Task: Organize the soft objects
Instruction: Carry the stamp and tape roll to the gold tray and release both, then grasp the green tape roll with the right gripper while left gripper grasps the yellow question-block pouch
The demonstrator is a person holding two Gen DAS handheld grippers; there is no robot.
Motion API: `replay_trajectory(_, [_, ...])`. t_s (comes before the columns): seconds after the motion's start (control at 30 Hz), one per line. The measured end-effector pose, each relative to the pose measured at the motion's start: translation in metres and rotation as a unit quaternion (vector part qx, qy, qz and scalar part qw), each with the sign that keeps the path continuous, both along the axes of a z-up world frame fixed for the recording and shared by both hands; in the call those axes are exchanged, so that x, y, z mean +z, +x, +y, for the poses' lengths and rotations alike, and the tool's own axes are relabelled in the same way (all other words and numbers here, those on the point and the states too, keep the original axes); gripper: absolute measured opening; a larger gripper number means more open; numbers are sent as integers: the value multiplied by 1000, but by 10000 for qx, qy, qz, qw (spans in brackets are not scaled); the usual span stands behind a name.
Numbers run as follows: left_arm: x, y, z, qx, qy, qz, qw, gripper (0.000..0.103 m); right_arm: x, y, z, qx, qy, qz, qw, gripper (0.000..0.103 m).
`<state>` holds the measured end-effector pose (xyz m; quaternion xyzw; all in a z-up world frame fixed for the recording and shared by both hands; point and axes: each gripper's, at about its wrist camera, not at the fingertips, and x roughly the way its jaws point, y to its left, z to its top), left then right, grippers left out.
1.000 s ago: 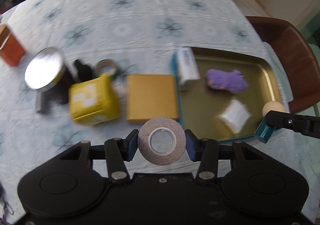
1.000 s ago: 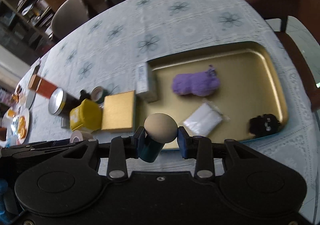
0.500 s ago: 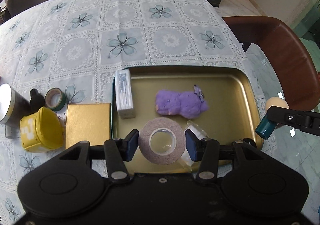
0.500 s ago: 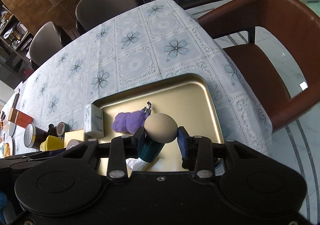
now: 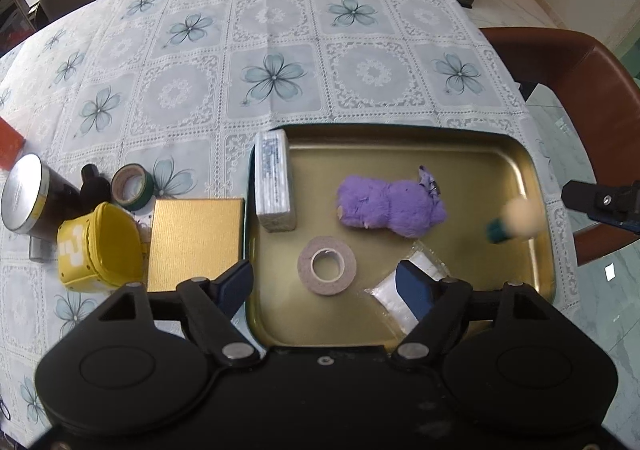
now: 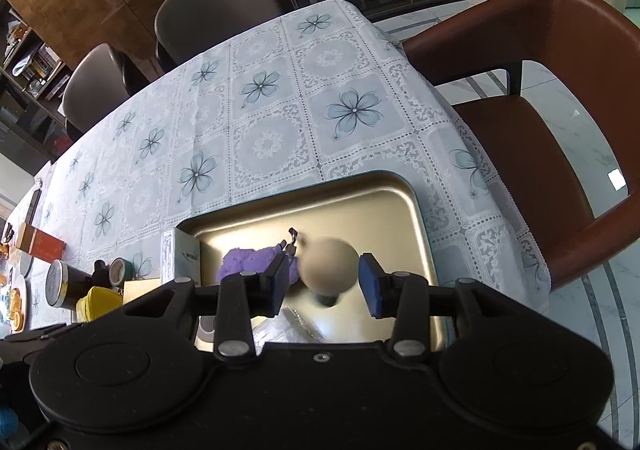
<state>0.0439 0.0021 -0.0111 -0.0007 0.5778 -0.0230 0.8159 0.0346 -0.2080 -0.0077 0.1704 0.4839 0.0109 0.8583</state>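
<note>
A gold tray (image 5: pixel 536 186) holds a purple plush toy (image 5: pixel 390 208), a white tissue pack (image 5: pixel 274 180), a clear bag of white stuff (image 5: pixel 390 294) and a beige tape roll (image 5: pixel 327 271). My left gripper (image 5: pixel 327 282) is open just above and in front of that roll. My right gripper (image 6: pixel 323 287) is open over the tray (image 6: pixel 420 218). A beige ball on a teal stem (image 6: pixel 329 265) is blurred between its fingers, loose and dropping; it also shows in the left wrist view (image 5: pixel 514 219) at the tray's right side.
Left of the tray on the flowered tablecloth lie a gold box (image 5: pixel 196 240), a yellow block toy (image 5: pixel 100 246), a green tape roll (image 5: pixel 132 188), a dark bottle (image 5: pixel 94 186) and a silver-lidded tin (image 5: pixel 24 196). A brown armchair (image 5: pixel 580 82) stands at the right.
Both grippers have opened. The tape roll left my left gripper and lies in the tray. The ball on its stem has left my right gripper's fingers and is falling.
</note>
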Motion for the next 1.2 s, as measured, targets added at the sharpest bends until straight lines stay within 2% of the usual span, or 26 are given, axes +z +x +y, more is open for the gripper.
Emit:
replay_trajectory(0.07, [-3, -1, 1, 15, 18, 49, 10000, 77, -1, 2, -3, -57, 27, 9, 10000, 50])
replay_trajectory(0.3, [-10, -4, 2, -15, 41, 183, 9998, 79, -6, 6, 2, 31, 41, 92, 9999, 50])
replay_trajectory(0.6, [-13, -16, 29, 53, 71, 213, 9997, 81, -14, 8, 39, 381, -106, 254, 9989, 50])
replay_trajectory(0.87, [-20, -32, 87, 256, 83, 244, 9993, 82, -13, 8, 96, 684, -296, 275, 9968, 50])
replay_trajectory(1.07, [-28, -46, 151, 452, 125, 288, 9985, 82, -14, 12, 152, 791, -466, 289, 9954, 50])
replay_trajectory(1.2, [-33, -50, 196, 656, 238, 290, 9971, 82, -14, 18, 190, 896, -376, 342, 9947, 50])
